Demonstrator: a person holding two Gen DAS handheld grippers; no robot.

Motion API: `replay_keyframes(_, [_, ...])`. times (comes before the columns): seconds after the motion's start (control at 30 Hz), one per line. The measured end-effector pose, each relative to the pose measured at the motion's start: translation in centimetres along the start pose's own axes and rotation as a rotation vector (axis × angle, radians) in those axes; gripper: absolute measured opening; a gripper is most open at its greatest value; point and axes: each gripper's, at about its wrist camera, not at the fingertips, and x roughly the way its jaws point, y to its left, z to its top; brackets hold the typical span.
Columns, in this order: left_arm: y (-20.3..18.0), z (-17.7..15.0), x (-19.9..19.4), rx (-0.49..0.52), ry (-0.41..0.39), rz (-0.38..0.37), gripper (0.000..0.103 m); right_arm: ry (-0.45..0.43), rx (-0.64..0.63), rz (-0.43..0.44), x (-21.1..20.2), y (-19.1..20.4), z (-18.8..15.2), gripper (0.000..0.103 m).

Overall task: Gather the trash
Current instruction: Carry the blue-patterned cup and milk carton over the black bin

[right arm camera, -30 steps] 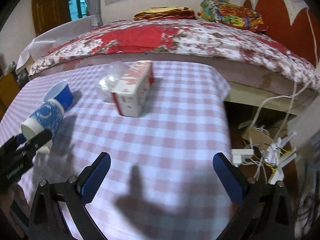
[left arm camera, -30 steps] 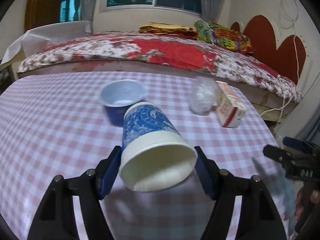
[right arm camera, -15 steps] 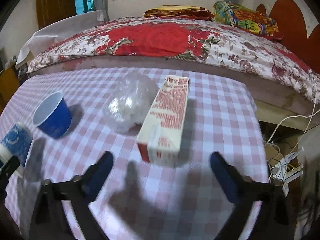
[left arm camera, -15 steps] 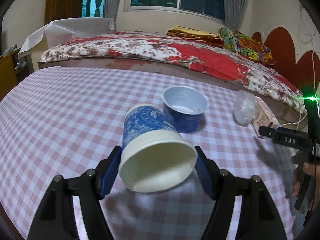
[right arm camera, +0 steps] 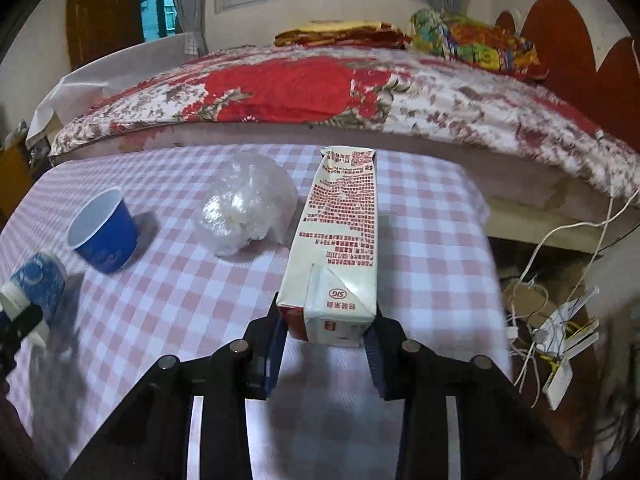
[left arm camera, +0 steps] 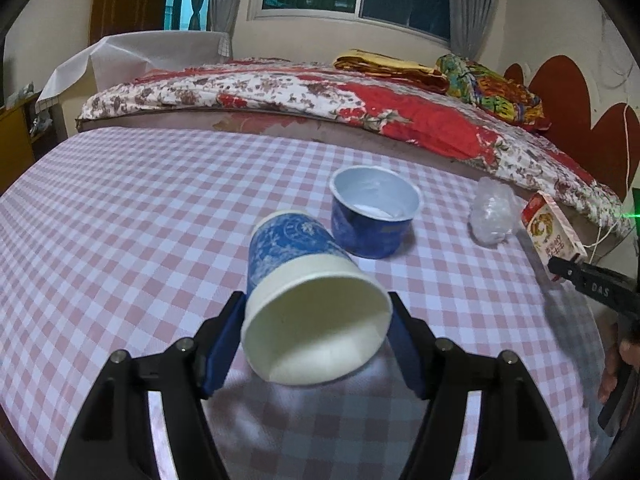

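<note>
A blue-patterned paper cup lies on its side, white mouth towards the camera. My left gripper is shut on it, its blue pads pressed to both sides and still closing a little. A red-and-white milk carton lies lengthwise on the checked tablecloth. My right gripper is closing around its near end, with both pads against its sides. A short blue cup stands upright just beyond the held cup. A crumpled clear plastic bag sits left of the carton.
The table has a pink-and-white checked cloth. Its right edge drops to a floor with white cables and a power strip. A bed with a floral cover runs along the far side. A hand holds the right gripper's handle.
My right gripper moved forward to the carton and its jaws closed from wide open onto the carton's near end. The left gripper, still holding the cup, swung left and then held still.
</note>
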Motion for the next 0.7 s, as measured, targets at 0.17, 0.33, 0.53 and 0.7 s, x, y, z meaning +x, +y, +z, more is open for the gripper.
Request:
replay_keyframes(0.17, [-1.9,-0.5,-1.7,0.026,-0.019,-0.019,0.069,-0.012,-0.02,0.004,-2.3,-0.3,-1.4,0.038])
replay_keyframes(0.33, [-3.9,-1.1,-3.2,0.06,-0.031,-0.047,0.069,-0.015,-0.018,0.01,-4.4,-0.8,-3.3,0.038])
replay_keyframes(0.53, [-6.5,-2.0,-5.2,0.09,-0.046,-0.096,0.069,-0.027,-0.001,0.008,-7.5,-1.9,-5.7,0.038])
replay_keyframes(0.7, [-9.0,-2.8,-6.6,0.122,-0.049,-0.146,0.069,-0.037,0.032,0.015,-10.0,-3.2,-7.5,0.038])
